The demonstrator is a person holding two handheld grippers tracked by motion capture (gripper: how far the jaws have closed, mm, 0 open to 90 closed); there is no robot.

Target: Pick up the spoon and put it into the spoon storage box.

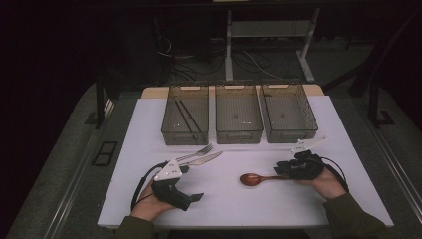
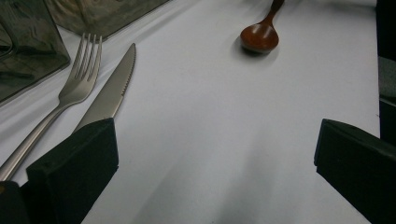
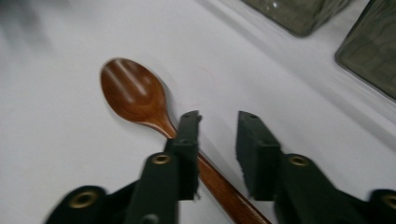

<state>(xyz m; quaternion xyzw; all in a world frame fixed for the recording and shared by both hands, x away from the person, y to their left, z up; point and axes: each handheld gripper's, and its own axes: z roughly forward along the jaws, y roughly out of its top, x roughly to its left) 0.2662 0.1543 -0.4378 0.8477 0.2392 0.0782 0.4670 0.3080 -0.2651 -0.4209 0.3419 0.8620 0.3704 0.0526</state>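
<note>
Thing in play: the wooden spoon, lying flat on the white surface, right of centre and on the person's side of the trays.
Long axis: runs across the surface, bowl toward the middle, handle out toward the right hand.
Right tongs: right there at the handle end; nearer to the spoon by a wide margin.
Right tongs state: jaws apart with a modest gap. In the right gripper view the spoon has its handle running under the left-hand jaw rather than through the gap, so nothing is clamped yet, I'd say.
The relation that matters: the handle sits off to one side of the gap and crosses the jaw line at a slant. My read is that the right tongs need a small sideways shift to get the handle between the jaws before closing.
Left tongs: parked near the front edge, well apart from the spoon; jaws wide apart with bare surface between them in the left gripper view.
Left tongs outlook: the spoon shows far ahead, bowl toward the camera.
Neighbours: fork and knife side by side just ahead of the left hand, clear of the spoon.
Trays: three clear trays in a row at the back; the left one holds dark chopsticks.
Risk, as I judge it: closing now could pinch the handle's edge and skid it.
</note>
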